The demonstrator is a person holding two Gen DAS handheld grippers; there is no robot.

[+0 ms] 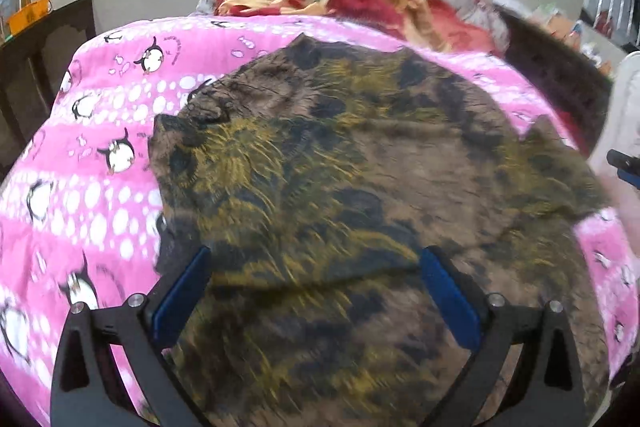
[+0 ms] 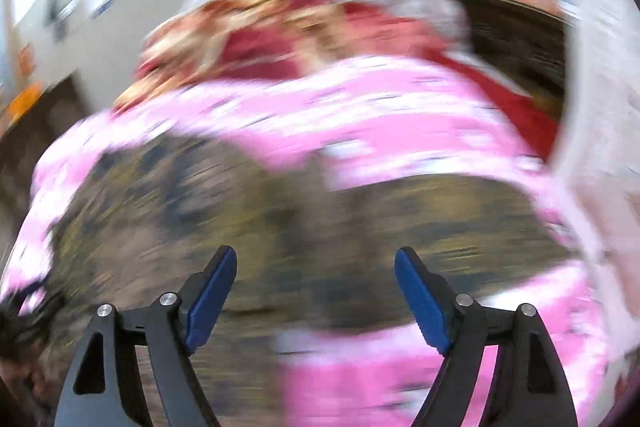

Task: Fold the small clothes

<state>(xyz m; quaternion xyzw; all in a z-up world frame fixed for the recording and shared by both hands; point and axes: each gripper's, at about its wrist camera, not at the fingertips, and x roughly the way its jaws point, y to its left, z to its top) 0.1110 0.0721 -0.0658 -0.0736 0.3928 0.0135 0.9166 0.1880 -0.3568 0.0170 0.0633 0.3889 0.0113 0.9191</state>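
Garment lies flat ahead of and beneath your left gripper, long axis running across; right gripper over its near-right edge, both spread, empty.

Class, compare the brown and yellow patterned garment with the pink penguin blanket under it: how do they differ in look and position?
The garment is brown with yellow and dark blotches; the pink blanket carries black-and-white penguins and white spots. The garment lies on top, spread out; the blanket lies underneath and reaches past the garment's edges on both sides. Both are soft fabric, and neither is gripped.
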